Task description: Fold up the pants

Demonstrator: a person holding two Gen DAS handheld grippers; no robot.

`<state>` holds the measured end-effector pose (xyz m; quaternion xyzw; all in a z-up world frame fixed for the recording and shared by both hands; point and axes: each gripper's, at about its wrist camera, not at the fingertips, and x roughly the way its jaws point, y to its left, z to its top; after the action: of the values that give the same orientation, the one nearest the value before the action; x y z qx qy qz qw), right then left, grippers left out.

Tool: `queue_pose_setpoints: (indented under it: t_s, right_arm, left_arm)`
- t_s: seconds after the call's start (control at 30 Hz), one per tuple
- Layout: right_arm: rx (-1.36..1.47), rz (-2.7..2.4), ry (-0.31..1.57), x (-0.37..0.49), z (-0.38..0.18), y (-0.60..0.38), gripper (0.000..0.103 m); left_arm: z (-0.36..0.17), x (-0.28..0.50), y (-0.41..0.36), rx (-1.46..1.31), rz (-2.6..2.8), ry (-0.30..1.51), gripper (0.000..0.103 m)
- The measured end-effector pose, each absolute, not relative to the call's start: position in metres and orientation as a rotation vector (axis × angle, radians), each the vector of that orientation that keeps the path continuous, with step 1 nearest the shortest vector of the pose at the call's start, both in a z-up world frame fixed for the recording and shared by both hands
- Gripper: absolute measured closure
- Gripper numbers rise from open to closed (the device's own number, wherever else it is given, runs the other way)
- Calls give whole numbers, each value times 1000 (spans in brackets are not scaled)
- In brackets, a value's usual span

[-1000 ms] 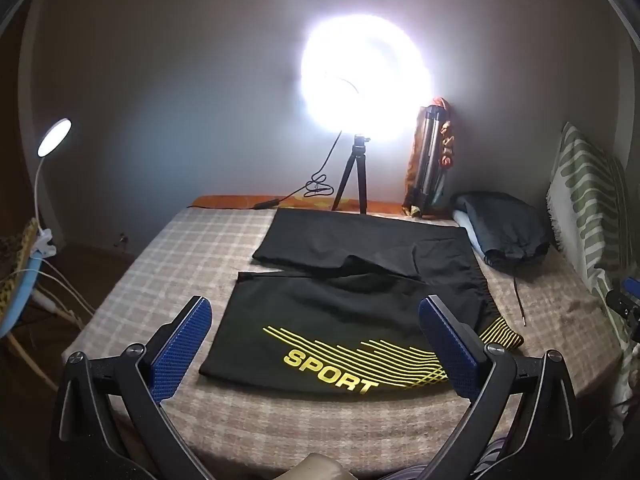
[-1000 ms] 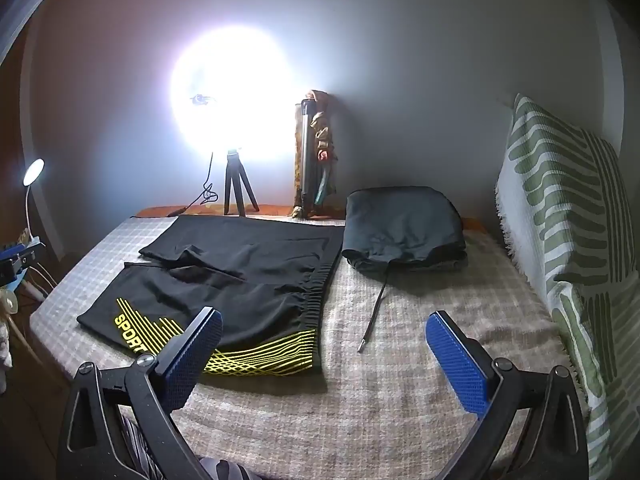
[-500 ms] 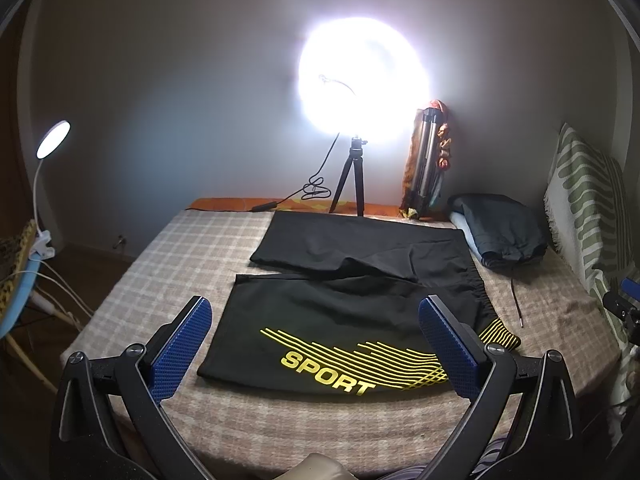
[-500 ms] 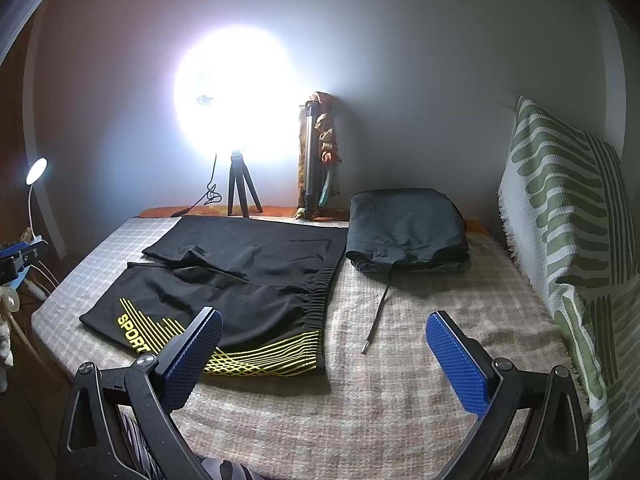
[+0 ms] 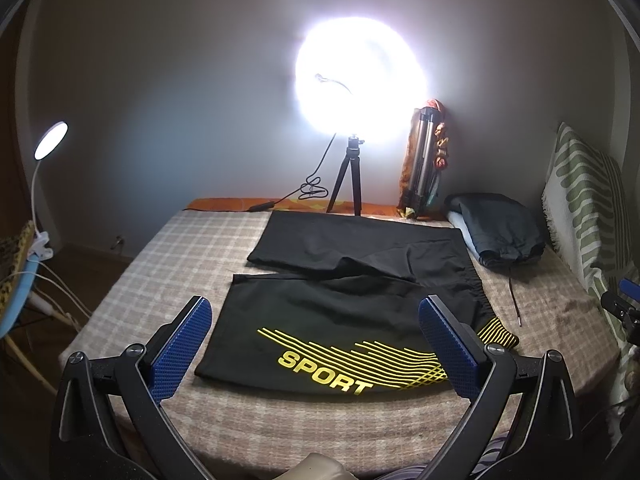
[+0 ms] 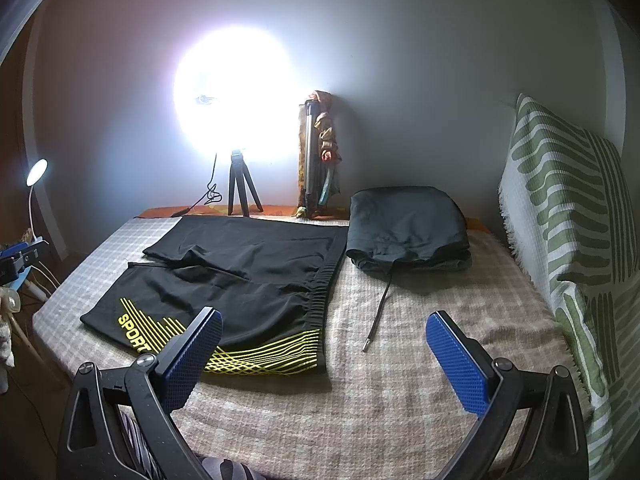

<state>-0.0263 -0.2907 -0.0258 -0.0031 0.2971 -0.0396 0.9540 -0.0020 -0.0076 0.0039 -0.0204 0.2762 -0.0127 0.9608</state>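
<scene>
Black pants (image 5: 352, 280) with a yellow "SPORT" print lie flat on the checked bed cover (image 5: 168, 264), legs to the left, waistband to the right; they also show in the right wrist view (image 6: 248, 276). My left gripper (image 5: 316, 316) is open and empty, held above the near edge of the bed in front of the printed leg. My right gripper (image 6: 324, 332) is open and empty, held near the waistband's yellow corner (image 6: 280, 352).
A folded dark garment (image 6: 408, 228) with a loose drawstring (image 6: 380, 308) lies right of the pants. A ring light on a tripod (image 5: 348, 176) and a folded tripod (image 5: 424, 160) stand at the far wall. A green striped pillow (image 6: 568, 216) is at right, a desk lamp (image 5: 48, 144) at left.
Both views have shifted only slightly; the pants lie as before and both grippers stay open and empty.
</scene>
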Motion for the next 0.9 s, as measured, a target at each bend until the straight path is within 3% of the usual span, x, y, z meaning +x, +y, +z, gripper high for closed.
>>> queue_pose_setpoints:
  t_s: [0.9]
  right_arm:
    - [-6, -76, 603, -26, -29, -290, 0]
  left_arm:
    - [-3, -1, -7, -34, -21, 563, 0]
